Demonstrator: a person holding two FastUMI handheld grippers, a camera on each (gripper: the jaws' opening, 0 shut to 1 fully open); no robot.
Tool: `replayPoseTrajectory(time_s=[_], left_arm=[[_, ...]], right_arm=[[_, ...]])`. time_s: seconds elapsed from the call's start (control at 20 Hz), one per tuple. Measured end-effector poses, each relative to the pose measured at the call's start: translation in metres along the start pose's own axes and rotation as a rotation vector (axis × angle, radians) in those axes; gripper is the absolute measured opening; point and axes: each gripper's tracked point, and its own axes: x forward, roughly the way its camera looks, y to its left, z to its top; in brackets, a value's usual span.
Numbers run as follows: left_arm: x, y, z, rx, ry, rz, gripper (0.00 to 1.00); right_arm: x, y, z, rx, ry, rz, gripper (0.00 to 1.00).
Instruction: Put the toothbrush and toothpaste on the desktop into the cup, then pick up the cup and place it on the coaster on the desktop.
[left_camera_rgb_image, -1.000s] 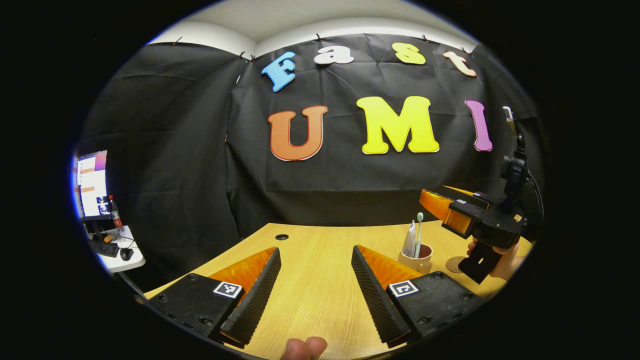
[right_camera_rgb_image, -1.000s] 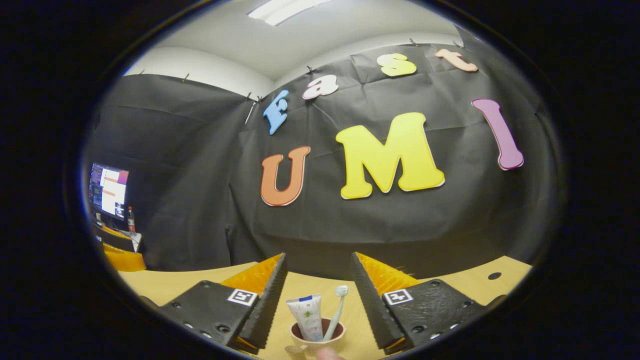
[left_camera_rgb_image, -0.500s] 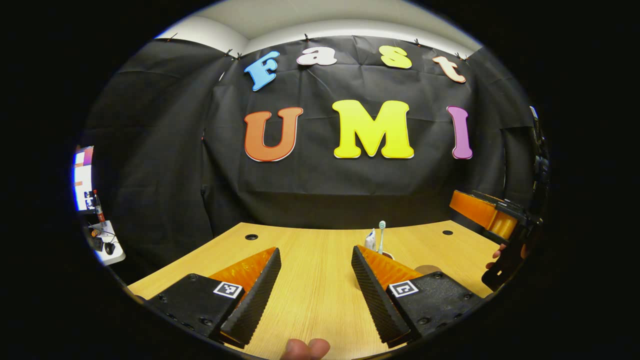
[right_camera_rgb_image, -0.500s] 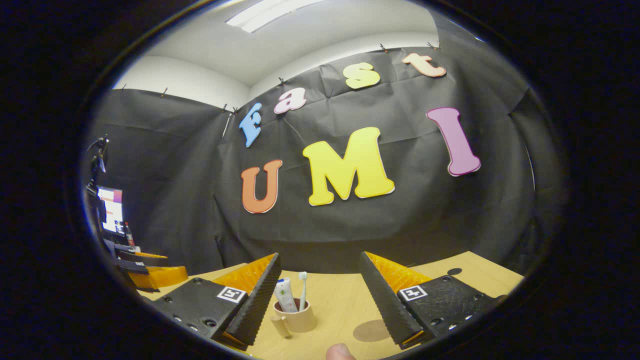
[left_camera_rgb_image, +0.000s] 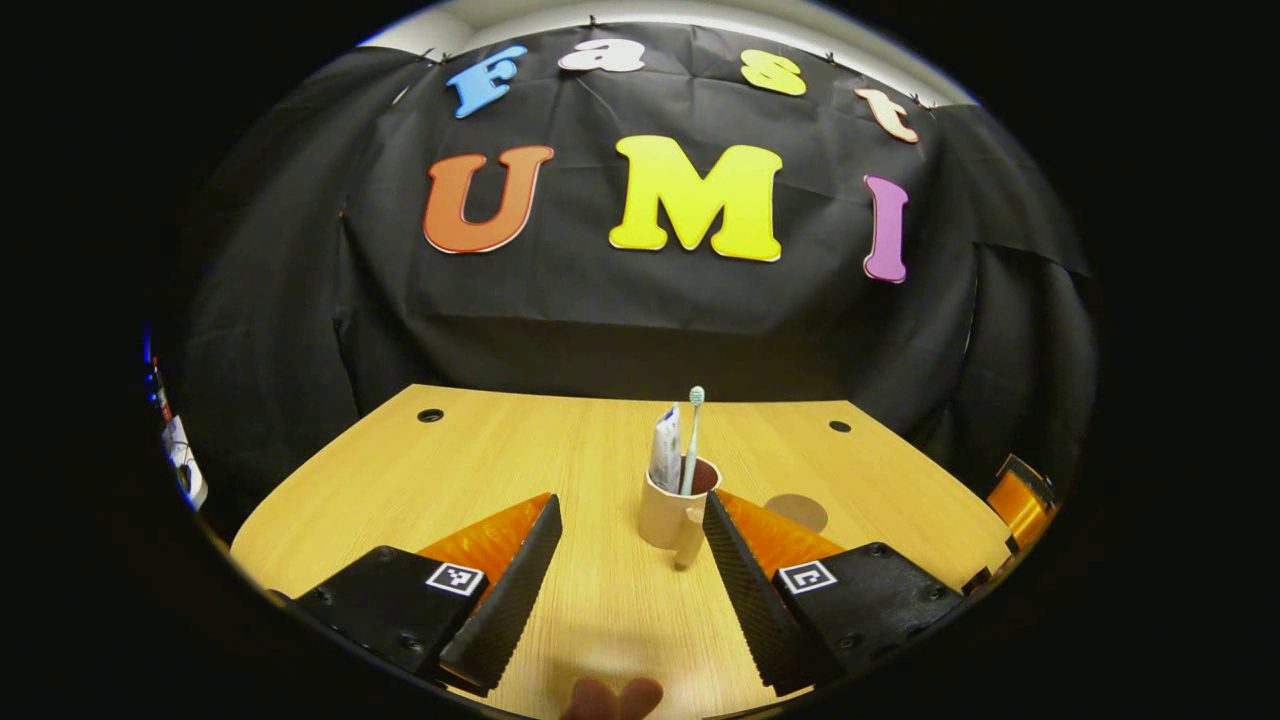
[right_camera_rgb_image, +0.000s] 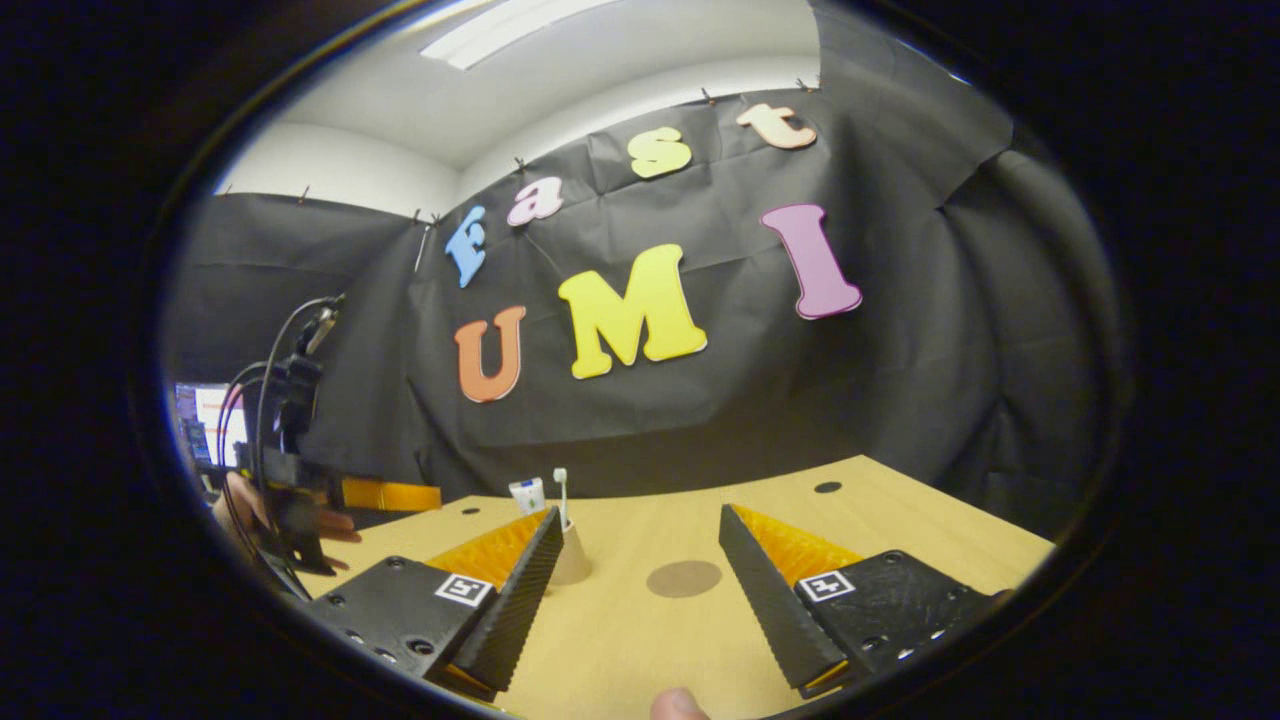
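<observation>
A beige cup (left_camera_rgb_image: 665, 515) stands on the wooden desk (left_camera_rgb_image: 520, 460) with a white toothpaste tube (left_camera_rgb_image: 665, 450) and a toothbrush (left_camera_rgb_image: 692, 430) upright in it. Its handle faces my left gripper (left_camera_rgb_image: 631, 505), which is open, with the cup just ahead of the tips and close to the right-hand finger. A round brown coaster (left_camera_rgb_image: 795, 512) lies bare to the right of the cup. In the right gripper view, my right gripper (right_camera_rgb_image: 640, 515) is open above the desk with the coaster (right_camera_rgb_image: 684, 578) ahead between its fingers. There the cup (right_camera_rgb_image: 574, 562) is partly hidden behind the left-hand finger.
Cable holes (left_camera_rgb_image: 430, 414) (left_camera_rgb_image: 840, 426) sit near the desk's far corners. The right gripper's body (left_camera_rgb_image: 1020, 495) shows at the desk's right edge. In the right gripper view a hand (right_camera_rgb_image: 240, 505) holds the left gripper (right_camera_rgb_image: 385, 493) at the left, with a monitor (right_camera_rgb_image: 205, 410) behind.
The right gripper drew back and off to the right of the cup, leaving it standing beside the coaster. The left gripper swung right and now faces the cup at close range.
</observation>
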Motion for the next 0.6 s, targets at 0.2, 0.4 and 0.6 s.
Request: replayPoseTrajectory(time_s=[0.2, 0.4, 0.6], left_arm=[[0.025, -0.025, 0.002, 0.052, 0.155, -0.073, 0.91], [0.05, -0.036, -0.004, 0.061, 0.354, -0.11, 0.91], [0.068, -0.047, -0.025, -0.002, 0.623, -0.125, 0.91]], right_arm=[[-0.02, 0.003, 0.002, -0.006, 0.021, 0.05, 0.92], [-0.036, -0.012, 0.02, -0.035, -0.006, 0.044, 0.95], [-0.046, -0.024, 0.031, -0.1, -0.026, 0.026, 0.95]])
